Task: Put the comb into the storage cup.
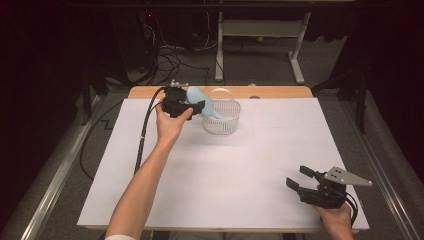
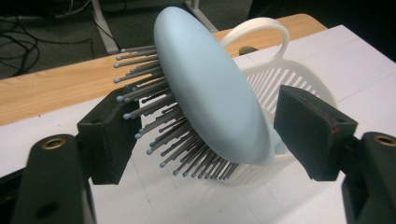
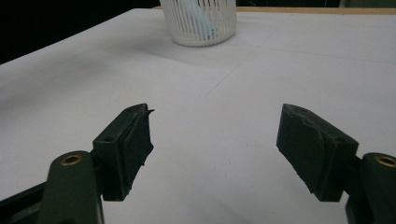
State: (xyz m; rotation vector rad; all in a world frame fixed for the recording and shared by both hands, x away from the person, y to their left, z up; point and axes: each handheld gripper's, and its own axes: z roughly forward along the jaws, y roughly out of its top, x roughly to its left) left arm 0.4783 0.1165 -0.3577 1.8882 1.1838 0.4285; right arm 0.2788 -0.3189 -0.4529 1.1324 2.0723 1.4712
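A pale blue hairbrush (image 1: pixel 197 95) with grey bristles (image 2: pixel 154 116) leans head-up out of the white slatted basket (image 1: pixel 222 127) at the table's far middle. My left gripper (image 1: pixel 197 102) sits around the brush head (image 2: pixel 210 84). The bristle tips touch one jaw, while a small gap separates the smooth back from the other, so it is open. The brush's lower end rests inside the basket (image 2: pixel 299 79). My right gripper (image 1: pixel 296 176) hovers low at the near right, open and holding nothing (image 3: pixel 215 114). The basket (image 3: pixel 201 23) is far ahead of it, with blue showing through the slats.
White paper (image 1: pixel 215 170) covers the table, and a wooden strip (image 1: pixel 280 92) shows along the far edge. The left gripper's black cable (image 1: pixel 142 135) trails along the table's left side. A desk frame (image 1: pixel 260 30) and cables lie on the floor beyond.
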